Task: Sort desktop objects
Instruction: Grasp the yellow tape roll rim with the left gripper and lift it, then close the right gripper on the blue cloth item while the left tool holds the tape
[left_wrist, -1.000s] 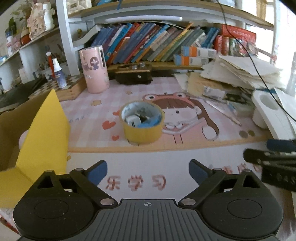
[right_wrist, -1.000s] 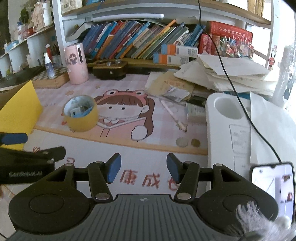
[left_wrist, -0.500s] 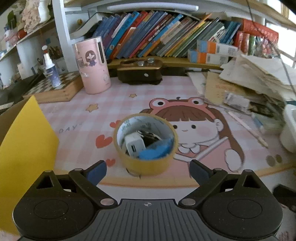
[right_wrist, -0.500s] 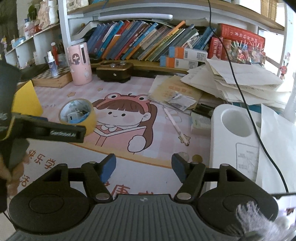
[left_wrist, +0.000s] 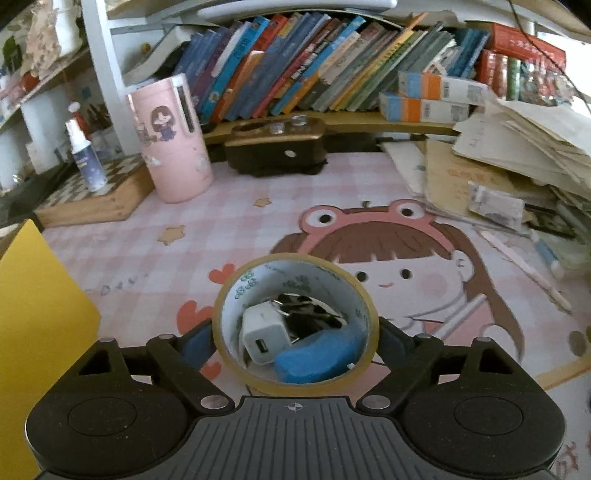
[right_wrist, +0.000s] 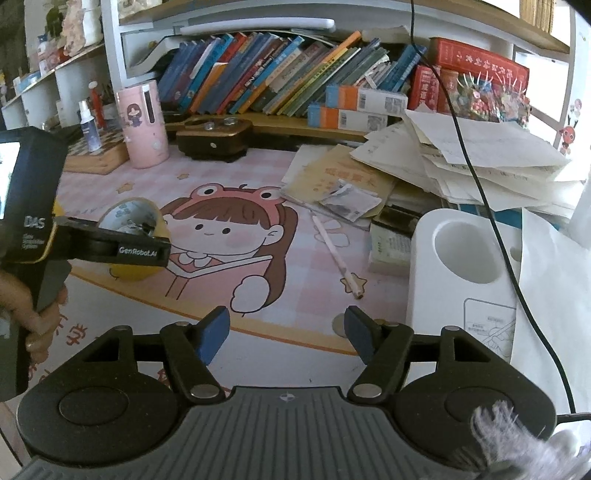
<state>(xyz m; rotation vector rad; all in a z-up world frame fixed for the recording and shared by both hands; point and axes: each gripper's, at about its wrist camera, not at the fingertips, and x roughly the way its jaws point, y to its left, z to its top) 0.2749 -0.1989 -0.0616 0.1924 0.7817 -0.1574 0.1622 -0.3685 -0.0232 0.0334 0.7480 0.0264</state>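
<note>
On the pink cartoon desk mat (left_wrist: 155, 266), the left gripper (left_wrist: 295, 341) is closing around the yellow roll of packing tape (left_wrist: 295, 376) without clearly pinching it yet, while the right gripper (right_wrist: 286, 334) hangs open, empty.

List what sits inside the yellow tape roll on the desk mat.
Inside the yellow tape roll: a white USB charger cube, a blue oblong object and dark metal binder clips. Anything beneath them is covered.

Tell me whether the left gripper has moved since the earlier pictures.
Yes. The left gripper has advanced toward the bookshelf; its closing jaws now flank the tape roll.
</note>
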